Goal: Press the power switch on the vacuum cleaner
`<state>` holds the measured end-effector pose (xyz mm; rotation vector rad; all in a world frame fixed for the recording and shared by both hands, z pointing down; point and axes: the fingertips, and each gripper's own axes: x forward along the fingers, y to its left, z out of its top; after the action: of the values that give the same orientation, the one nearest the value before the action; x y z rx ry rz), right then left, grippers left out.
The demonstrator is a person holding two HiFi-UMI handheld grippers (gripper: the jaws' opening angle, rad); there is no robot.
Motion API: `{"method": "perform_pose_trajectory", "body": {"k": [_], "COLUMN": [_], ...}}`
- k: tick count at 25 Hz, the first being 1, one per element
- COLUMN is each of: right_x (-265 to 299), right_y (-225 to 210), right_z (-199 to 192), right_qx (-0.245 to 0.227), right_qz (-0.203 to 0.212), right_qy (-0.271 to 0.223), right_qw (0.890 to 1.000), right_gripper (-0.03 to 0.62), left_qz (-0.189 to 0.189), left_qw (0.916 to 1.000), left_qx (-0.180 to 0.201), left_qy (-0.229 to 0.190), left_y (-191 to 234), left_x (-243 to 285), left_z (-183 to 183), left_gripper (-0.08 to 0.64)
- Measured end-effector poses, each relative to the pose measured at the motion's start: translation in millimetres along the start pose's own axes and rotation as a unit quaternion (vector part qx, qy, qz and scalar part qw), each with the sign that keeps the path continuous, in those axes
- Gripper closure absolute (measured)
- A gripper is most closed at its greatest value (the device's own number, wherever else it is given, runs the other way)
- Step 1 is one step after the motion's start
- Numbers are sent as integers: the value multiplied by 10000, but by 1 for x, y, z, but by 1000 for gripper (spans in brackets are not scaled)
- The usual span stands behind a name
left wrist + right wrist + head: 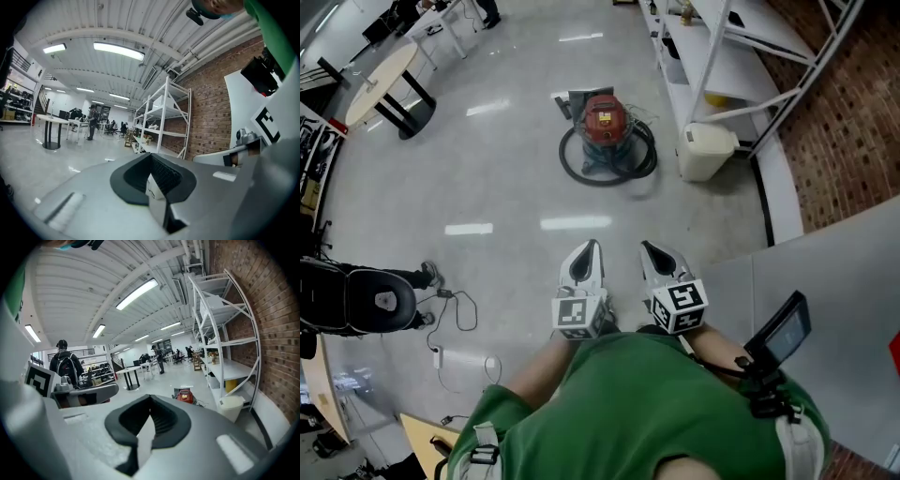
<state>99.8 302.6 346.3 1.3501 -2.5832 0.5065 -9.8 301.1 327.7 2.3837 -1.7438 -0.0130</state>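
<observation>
Head view: the red drum-shaped vacuum cleaner (604, 122) sits well ahead on the glossy grey floor (487, 178), with a black hose (578, 167) looped round its base. Its power switch is too small to pick out. Just beside it stands a white plastic bin (705, 150) at the foot of the white metal shelving (722, 56), whose top runs out of frame. The left gripper (589, 255) and right gripper (656, 258) are held side by side just in front of the person's green shirt (637, 403), tips pointing forward toward the vacuum cleaner and far short of it. The hands are hidden beneath the grippers and the shirt.

Left gripper view: the left gripper (157, 177) fills the lower half with its grey body. Its dark ribbed fingers (165, 172) are pressed together with nothing between them. It is tilted upward, taking in ceiling lights, the shelving (164, 117) and a red brick wall (211, 108). The vacuum cleaner is out of this view.

Right gripper view: the right gripper (149, 422) also has its fingers (161, 423) closed on nothing. Beyond the tips, small and far off, the vacuum cleaner (185, 395) stands on the floor near the white bin (230, 405). The left gripper (79, 393) sits alongside at the left, partly cut off.
</observation>
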Motion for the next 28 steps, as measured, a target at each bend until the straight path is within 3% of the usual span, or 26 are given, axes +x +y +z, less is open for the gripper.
{"method": "perform_pose_trajectory", "body": {"k": [16,28], "right_x": [110,152], "right_y": [15,-1], "right_z": [38,49], "right_qx": [-162,-128], "right_qz": [-305,-439], "right_qy": [-14,57], "right_qw": [9994,9989], "right_gripper": [589,589], "left_qz": [-218,-252], "left_qw": [9995,9991], "left_qx": [-232,-289], "left_qy": [7,205], "left_y": [103,131], "left_x": [54,95], "left_z": [10,5], "left_gripper": [552,552]}}
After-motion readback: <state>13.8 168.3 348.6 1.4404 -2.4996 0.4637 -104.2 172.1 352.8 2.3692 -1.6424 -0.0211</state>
